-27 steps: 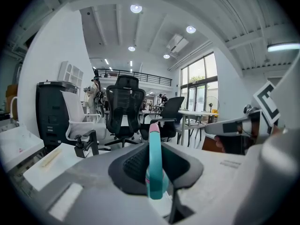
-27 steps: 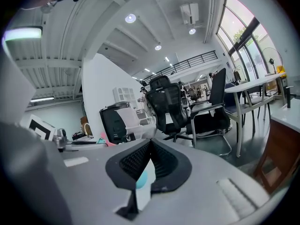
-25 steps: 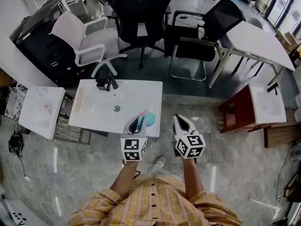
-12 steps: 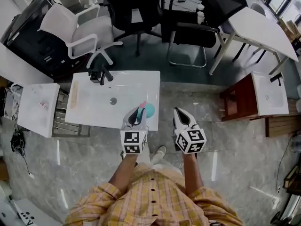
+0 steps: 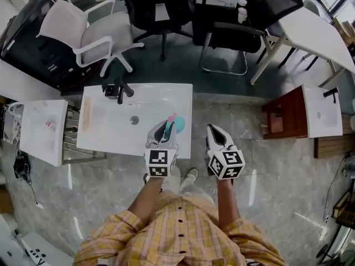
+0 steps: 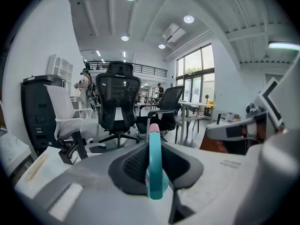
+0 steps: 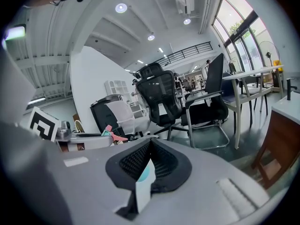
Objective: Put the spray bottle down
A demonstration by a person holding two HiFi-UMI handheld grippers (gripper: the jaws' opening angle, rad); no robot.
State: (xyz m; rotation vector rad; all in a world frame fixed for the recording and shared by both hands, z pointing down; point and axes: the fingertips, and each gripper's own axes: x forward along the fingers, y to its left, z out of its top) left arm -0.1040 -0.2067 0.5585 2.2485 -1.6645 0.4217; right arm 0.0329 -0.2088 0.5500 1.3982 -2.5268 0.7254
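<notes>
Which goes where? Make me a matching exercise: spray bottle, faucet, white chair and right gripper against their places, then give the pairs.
1 spray bottle
2 faucet
3 white chair
4 right gripper

A over the floor beside the sink
B on the sink's far rim
C in the left gripper
D on the floor beyond the sink

Pairs: 1-C, 2-B, 3-D, 4-A
</notes>
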